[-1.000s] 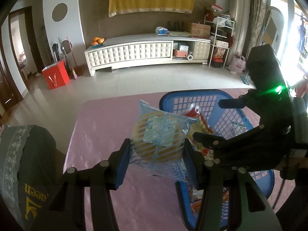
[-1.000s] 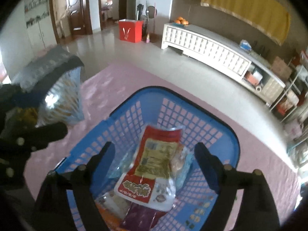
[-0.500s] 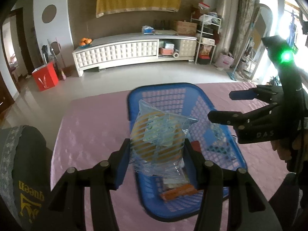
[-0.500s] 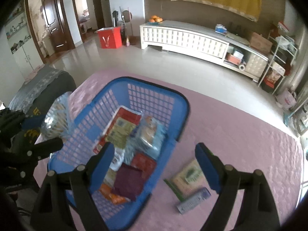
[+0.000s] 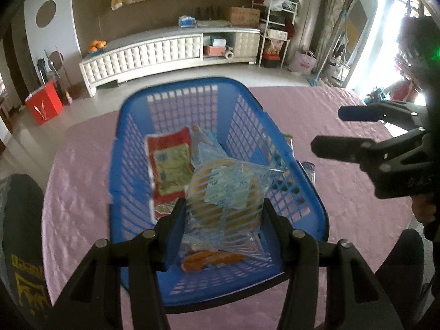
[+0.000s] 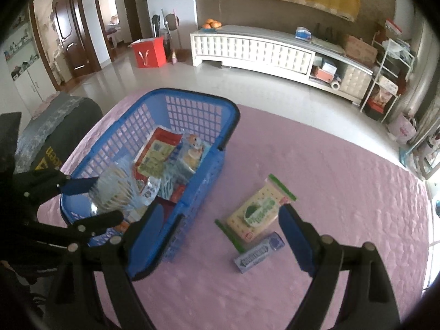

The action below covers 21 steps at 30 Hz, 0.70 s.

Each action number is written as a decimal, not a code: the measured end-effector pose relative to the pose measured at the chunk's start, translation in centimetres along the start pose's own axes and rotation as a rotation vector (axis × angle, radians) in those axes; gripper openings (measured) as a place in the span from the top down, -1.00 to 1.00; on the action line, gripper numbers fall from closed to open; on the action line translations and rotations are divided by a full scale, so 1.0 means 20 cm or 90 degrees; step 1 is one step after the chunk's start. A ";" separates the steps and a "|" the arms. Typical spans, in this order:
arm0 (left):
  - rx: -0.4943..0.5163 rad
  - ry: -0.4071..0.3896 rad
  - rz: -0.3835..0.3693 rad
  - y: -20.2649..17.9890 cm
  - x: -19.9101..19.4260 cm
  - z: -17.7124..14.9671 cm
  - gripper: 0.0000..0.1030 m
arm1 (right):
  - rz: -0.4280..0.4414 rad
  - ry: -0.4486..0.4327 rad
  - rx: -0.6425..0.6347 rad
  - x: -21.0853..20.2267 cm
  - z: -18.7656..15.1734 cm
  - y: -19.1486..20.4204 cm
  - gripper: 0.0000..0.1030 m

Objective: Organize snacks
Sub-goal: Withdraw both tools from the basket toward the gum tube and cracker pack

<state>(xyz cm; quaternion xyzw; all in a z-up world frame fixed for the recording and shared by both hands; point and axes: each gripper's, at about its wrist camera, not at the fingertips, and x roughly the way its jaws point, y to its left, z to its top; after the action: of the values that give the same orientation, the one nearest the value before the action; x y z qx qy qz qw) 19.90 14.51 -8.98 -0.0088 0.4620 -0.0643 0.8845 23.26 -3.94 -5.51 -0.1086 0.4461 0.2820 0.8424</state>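
Snack bag [image 5: 224,192], clear with blue stripes, clenched in left tool [image 5: 222,214], hanging directly over blue basket [image 5: 291,165]; drop is straight down. Right tool [image 6: 217,236] released, empty, nearer cracker pack [image 6: 255,211] and gum pack [image 6: 258,253] on pink tabletop [image 6: 343,192].

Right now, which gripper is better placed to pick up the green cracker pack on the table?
Right. The right gripper is open and empty above the green cracker pack; the left gripper holds the striped snack bag over the blue basket.
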 end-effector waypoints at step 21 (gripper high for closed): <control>0.013 -0.050 0.024 -0.16 -0.27 0.01 -0.45 | 0.007 -0.045 0.034 -0.32 -0.09 -0.02 -0.72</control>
<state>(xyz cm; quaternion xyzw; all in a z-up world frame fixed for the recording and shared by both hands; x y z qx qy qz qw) 16.67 12.02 -4.13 0.0064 0.4265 -0.0523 0.9029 19.39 -7.39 -1.41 -0.0738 0.4242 0.2784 0.8585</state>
